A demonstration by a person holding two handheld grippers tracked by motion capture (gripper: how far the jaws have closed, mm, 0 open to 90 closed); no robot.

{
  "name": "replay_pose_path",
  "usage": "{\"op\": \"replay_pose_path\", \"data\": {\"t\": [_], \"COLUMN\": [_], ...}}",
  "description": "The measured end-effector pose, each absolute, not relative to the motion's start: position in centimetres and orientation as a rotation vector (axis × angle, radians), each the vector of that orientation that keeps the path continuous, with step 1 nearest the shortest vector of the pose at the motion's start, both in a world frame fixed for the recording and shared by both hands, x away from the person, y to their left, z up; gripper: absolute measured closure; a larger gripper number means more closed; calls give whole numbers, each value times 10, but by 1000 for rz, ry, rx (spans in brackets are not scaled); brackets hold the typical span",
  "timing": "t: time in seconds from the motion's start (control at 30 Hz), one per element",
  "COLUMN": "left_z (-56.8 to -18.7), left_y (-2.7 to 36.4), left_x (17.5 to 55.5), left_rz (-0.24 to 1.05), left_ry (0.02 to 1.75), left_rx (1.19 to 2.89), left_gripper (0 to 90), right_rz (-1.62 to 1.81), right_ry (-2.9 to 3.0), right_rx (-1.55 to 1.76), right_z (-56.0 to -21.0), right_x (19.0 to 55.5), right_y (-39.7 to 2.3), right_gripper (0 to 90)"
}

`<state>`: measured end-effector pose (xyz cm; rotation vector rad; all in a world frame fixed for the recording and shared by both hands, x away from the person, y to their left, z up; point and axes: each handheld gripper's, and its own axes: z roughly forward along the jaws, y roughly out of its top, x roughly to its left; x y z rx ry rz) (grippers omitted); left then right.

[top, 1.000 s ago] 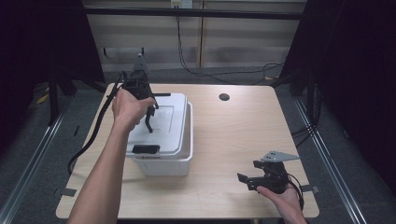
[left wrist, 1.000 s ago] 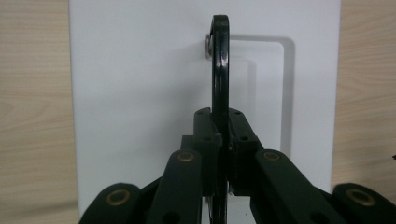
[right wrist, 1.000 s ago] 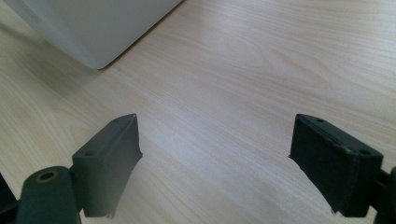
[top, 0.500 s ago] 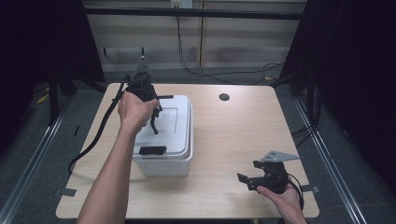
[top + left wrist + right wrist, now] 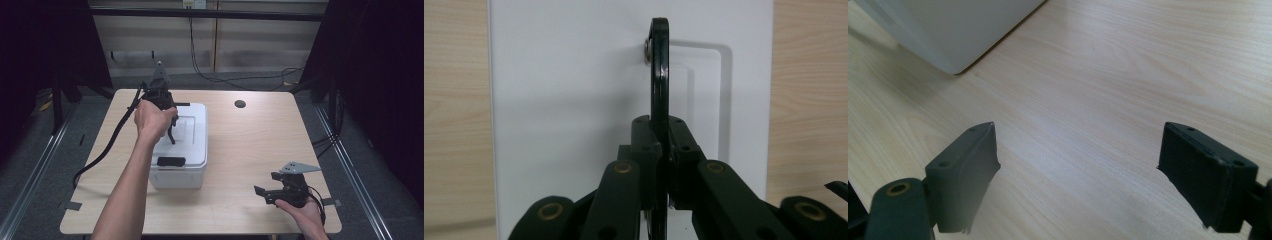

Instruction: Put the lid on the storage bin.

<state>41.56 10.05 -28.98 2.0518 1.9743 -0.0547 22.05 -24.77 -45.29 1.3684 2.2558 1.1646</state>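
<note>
A white lidded box (image 5: 192, 145) stands left of the table's middle. Its black carrying handle (image 5: 172, 134) stands up from the lid. My left gripper (image 5: 170, 125) reaches down over the box and is shut on that handle. In the left gripper view the thin handle (image 5: 659, 70) runs upright between the closed pads, with my left gripper (image 5: 663, 150) over the white lid (image 5: 564, 100). My right gripper (image 5: 263, 193) rests low at the table's front right, open and with nothing in it. In its own view my right gripper (image 5: 1078, 165) has bare wood between its jaws.
A black latch (image 5: 171, 161) sits on the box's near edge. The box's corner (image 5: 948, 30) shows far off in the right gripper view. A round cable hole (image 5: 240, 104) lies at the back of the table (image 5: 250, 145). The left gripper's cable (image 5: 107, 145) trails off the left side.
My left hand and gripper have drifted slightly toward the far side and up with the handle held. The right gripper has stayed put.
</note>
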Motion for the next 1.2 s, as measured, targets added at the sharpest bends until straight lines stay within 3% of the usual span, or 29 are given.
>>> {"op": "replay_pose_path", "data": {"t": [1.2], "left_z": [-307], "left_y": [102], "left_x": [418], "left_rz": [-90], "left_ry": [1978], "left_rx": [2041], "left_gripper": [833], "right_rz": [1164], "right_ry": [2258], "right_rx": [1370], "right_z": [-453], "right_x": [221], "right_y": [-248], "right_gripper": [153]}}
